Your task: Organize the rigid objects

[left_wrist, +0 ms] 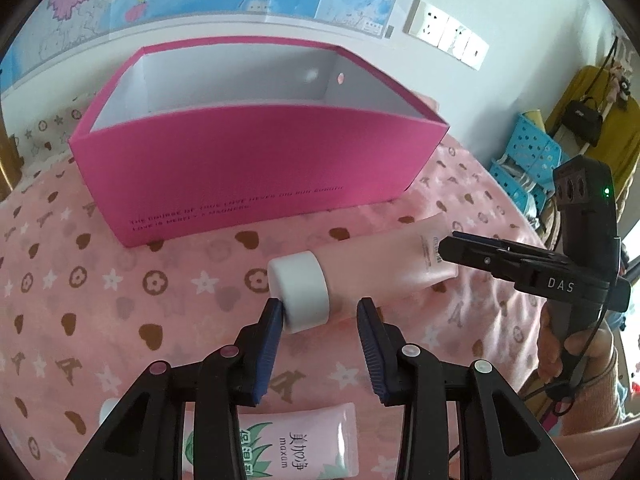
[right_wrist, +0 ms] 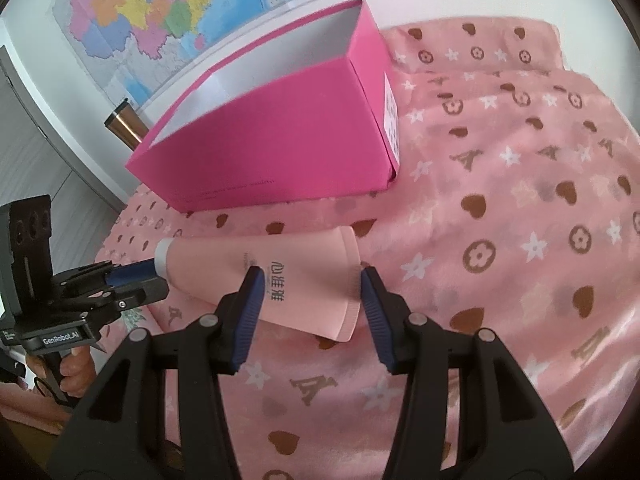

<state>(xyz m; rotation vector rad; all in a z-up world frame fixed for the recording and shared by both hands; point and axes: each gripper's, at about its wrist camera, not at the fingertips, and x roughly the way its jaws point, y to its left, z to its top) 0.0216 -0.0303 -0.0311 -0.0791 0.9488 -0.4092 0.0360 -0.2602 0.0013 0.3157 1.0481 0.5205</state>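
Both grippers bracket one pale pink plastic tube (right_wrist: 276, 280) lying on the blanket: left gripper (left_wrist: 320, 312) pinching its white cap (left_wrist: 300, 292), right gripper (right_wrist: 308, 284) clasping the crimped tail, ready for the magenta cardboard box (left_wrist: 248, 160) just behind.

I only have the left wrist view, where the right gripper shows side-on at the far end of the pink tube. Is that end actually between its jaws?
Observer: Yes. In the right wrist view, the flat crimped end of the pink tube lies between the jaws of the right gripper. I can't tell whether they press on it.
Operator: Is there anything on the box's outer end wall on that side?
Observer: A white printed label is stuck on that end of the pink box.
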